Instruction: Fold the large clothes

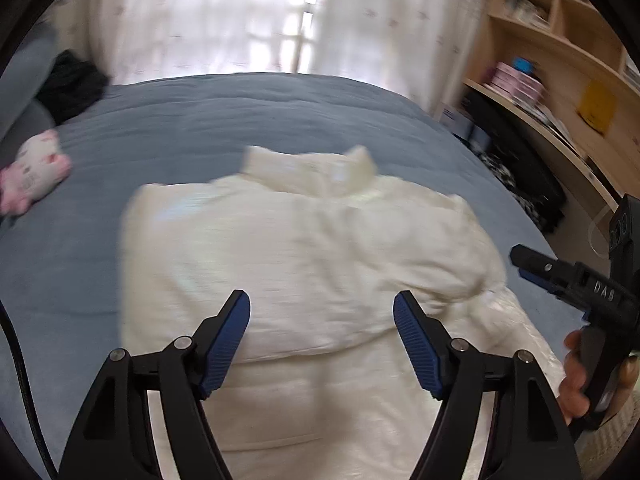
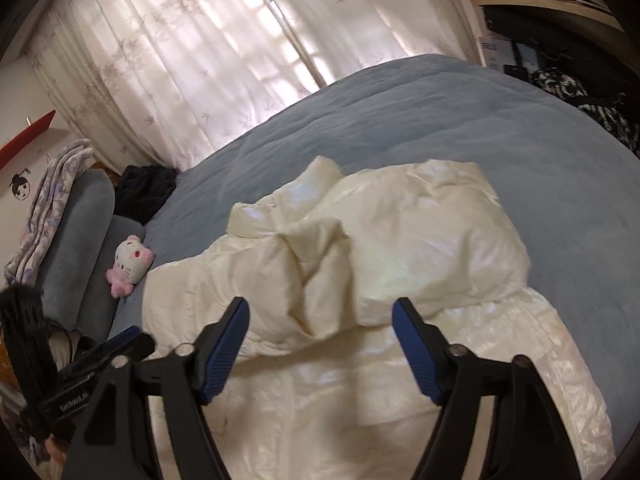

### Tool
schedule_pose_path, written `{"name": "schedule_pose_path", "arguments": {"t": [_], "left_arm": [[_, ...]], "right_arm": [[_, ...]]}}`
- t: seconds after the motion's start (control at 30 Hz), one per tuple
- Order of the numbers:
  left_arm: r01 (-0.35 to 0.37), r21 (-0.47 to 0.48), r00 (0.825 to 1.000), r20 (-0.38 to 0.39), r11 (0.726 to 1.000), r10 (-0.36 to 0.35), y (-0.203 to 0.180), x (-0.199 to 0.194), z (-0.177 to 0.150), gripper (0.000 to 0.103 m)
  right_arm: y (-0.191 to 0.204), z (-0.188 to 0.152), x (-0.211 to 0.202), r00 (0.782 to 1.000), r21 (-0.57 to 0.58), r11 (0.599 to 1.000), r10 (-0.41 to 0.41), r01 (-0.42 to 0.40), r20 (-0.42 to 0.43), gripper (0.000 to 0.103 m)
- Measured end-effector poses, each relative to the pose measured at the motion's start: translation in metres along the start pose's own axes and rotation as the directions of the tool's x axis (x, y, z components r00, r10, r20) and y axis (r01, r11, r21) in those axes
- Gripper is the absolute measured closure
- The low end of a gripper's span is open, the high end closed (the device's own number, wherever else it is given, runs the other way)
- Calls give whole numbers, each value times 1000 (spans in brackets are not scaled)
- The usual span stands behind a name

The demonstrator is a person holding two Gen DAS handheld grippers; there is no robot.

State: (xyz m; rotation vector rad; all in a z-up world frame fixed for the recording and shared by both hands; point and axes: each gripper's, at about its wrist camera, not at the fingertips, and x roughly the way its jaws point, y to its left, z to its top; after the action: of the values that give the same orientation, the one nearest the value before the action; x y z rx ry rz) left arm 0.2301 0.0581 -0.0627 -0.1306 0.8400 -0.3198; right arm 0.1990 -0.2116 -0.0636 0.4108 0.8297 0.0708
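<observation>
A cream puffer jacket (image 1: 304, 248) lies on the blue bedspread (image 1: 248, 120), collar at the far end and its sleeves folded over the body. My left gripper (image 1: 322, 308) hangs above the jacket's middle, open, with nothing between its blue pads. In the right wrist view the same jacket (image 2: 400, 240) fills the centre, shiny and bunched. Over its lower half my right gripper (image 2: 320, 312) is open and empty. The right gripper also shows at the right edge of the left wrist view (image 1: 532, 268), held by a hand (image 1: 576, 376). The left gripper (image 2: 120, 344) shows low on the left of the right wrist view.
A pink and white plush toy (image 2: 130, 264) lies by grey pillows (image 2: 76, 240) at the bed's left, with a dark garment (image 2: 146, 192) behind it. Sheer curtains (image 2: 224, 60) hang beyond the bed. Wooden shelves (image 1: 560, 52) with books stand to the right, with dark bags (image 1: 520, 184) below.
</observation>
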Motion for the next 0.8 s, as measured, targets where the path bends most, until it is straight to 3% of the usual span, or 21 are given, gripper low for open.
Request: {"name": "schedule_pose_path", "arguments": {"t": [0.23, 0.33, 0.5, 0.6, 0.63, 0.67, 0.7, 0.8], "left_arm": [[-54, -161, 998, -22, 986, 51, 62, -4, -5, 30], [-68, -187, 998, -25, 980, 64, 75, 2, -5, 30], [-83, -201, 997, -19, 976, 81, 83, 14, 3, 30], [-103, -214, 995, -19, 971, 101, 85, 27, 10, 30], [-108, -221, 994, -22, 969, 105, 85, 30, 12, 30], [-113, -227, 994, -26, 967, 110, 86, 34, 15, 30], [-114, -231, 993, -27, 966, 111, 84, 39, 19, 30], [-119, -220, 993, -5, 968, 121, 76, 48, 31, 30]], "right_arm": [[8, 15, 41, 996, -16, 999, -50, 49, -76, 27], [6, 18, 64, 989, -51, 993, -111, 106, -95, 27], [-9, 14, 103, 977, -36, 990, -137, 133, -166, 27], [-13, 6, 114, 977, -22, 990, -142, 140, -161, 28], [-11, 5, 114, 979, -34, 991, -135, 131, -154, 47], [-8, 5, 114, 980, -53, 992, -118, 111, -163, 86], [-2, 7, 114, 978, -91, 992, -98, 82, -183, 92], [16, 19, 90, 988, -186, 974, -142, 129, -58, 94]]}}
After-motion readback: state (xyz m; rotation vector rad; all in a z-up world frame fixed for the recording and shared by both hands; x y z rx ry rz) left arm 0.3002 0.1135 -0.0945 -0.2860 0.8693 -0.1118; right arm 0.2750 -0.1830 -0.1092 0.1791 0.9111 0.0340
